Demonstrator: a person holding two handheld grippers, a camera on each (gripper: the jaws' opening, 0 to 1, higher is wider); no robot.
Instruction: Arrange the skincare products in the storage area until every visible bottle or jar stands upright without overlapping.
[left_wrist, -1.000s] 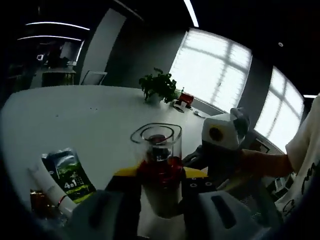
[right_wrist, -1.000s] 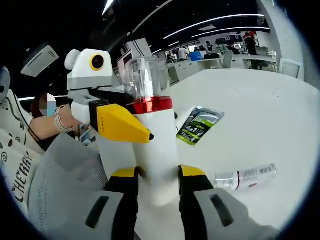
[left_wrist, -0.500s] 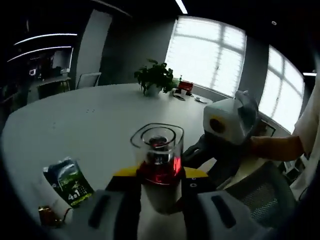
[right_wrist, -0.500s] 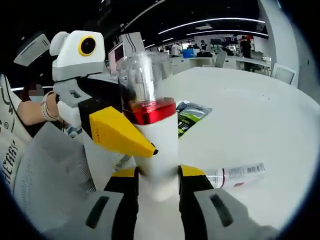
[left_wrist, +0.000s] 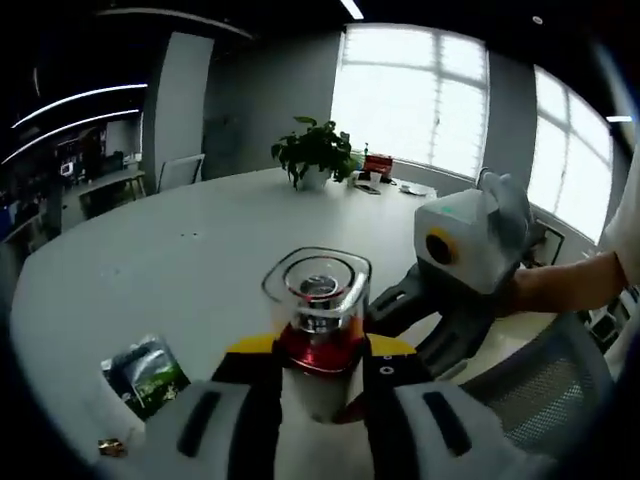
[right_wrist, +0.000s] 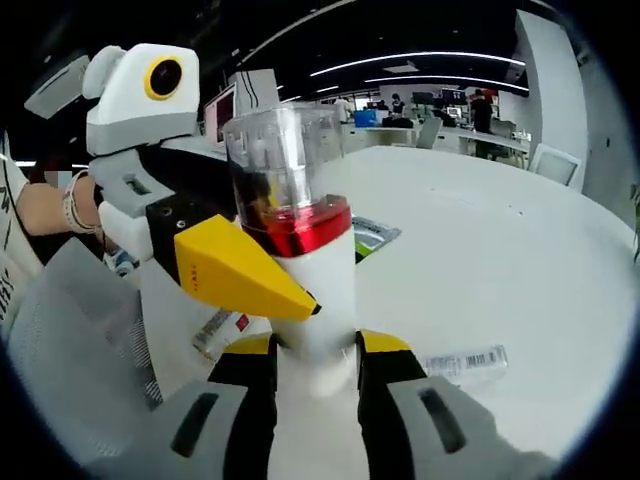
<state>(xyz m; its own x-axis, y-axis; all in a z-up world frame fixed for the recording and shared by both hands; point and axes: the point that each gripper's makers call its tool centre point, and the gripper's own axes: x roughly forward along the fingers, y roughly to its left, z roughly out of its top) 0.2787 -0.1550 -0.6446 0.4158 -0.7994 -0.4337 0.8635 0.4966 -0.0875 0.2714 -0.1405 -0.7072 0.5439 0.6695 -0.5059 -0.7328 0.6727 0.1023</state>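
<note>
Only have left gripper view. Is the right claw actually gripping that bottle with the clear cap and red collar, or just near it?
Observer: Gripping. In the right gripper view, the right claw has its jaws closed low on the white bottle with clear cap and red collar.
Operator: Anything still lying flat?
Observer: Yes, a clear tube with a barcode label lies on its side on the white table, beside the bottle and apart from it.

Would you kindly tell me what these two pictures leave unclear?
- Bottle base: both views, hidden behind the gripper jaws.
- Sachet print: left gripper view, too small and blurred.
- Tube label: right gripper view, too small.
- Small item: left gripper view, near the rim, unidentifiable.
</note>
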